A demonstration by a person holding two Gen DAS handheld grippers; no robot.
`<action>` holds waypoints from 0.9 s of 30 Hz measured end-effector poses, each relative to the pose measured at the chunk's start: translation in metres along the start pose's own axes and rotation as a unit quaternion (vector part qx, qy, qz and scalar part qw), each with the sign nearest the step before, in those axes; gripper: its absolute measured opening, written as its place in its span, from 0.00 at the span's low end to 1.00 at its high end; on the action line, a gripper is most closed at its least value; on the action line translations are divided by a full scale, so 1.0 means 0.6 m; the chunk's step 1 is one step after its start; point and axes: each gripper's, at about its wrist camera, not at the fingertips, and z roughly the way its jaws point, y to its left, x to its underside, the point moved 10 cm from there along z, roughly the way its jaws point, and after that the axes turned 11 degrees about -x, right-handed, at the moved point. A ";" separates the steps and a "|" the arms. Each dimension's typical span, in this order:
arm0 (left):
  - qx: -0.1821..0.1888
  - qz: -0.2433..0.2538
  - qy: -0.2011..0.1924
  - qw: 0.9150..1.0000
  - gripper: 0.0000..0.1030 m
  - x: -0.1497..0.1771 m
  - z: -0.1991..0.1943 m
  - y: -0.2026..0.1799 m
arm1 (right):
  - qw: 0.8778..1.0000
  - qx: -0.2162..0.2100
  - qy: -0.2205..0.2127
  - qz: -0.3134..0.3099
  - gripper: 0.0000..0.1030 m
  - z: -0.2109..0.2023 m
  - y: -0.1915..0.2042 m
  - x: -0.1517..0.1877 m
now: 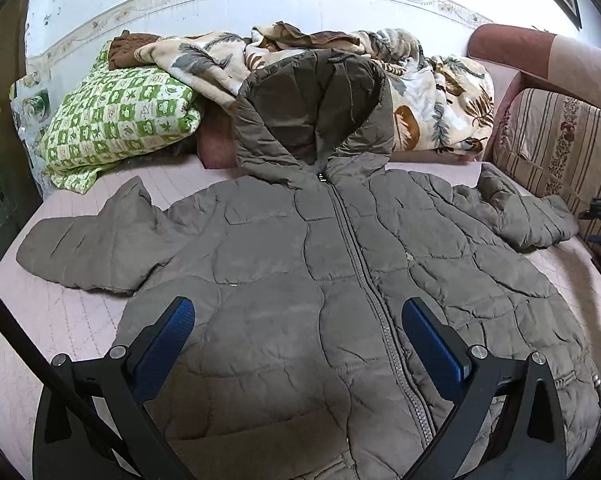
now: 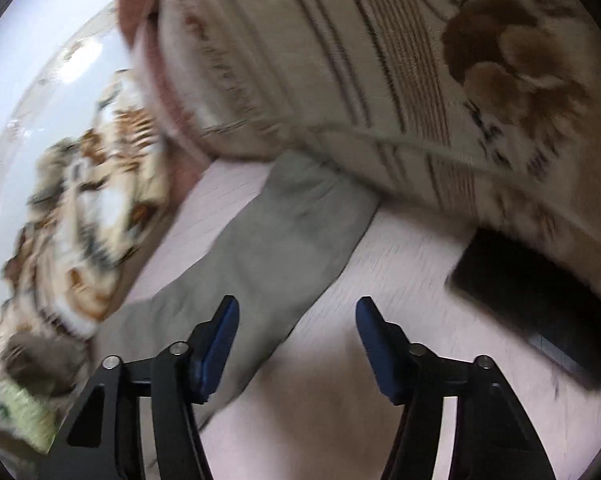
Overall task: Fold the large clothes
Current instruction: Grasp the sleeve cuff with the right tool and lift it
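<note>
A grey-brown quilted hooded jacket [image 1: 300,248] lies front up and zipped on the pink sheet [image 1: 60,320]. Its hood [image 1: 316,108] leans on the bedding behind, and its sleeves spread to the left [image 1: 88,248] and right [image 1: 520,216]. My left gripper [image 1: 297,304] hovers open over the jacket's lower front, one finger on each side of the zipper [image 1: 360,264]. The right wrist view is blurred. In it my right gripper [image 2: 297,302] stands open above the sheet [image 2: 380,248], with the right sleeve [image 2: 284,232] running under its left finger and nothing between its pads.
A green checked pillow [image 1: 120,116] and a floral blanket [image 1: 440,100] are piled behind the jacket. A striped cushion [image 1: 560,140] bounds the right side, also the striped cushion [image 2: 380,60] close ahead. A flat black object [image 2: 540,304] lies on the sheet by it.
</note>
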 end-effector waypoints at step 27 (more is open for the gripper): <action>-0.015 -0.007 0.011 1.000 1.00 0.009 0.016 0.011 | 0.988 -0.006 -0.131 -0.087 0.13 -0.025 0.069 -0.094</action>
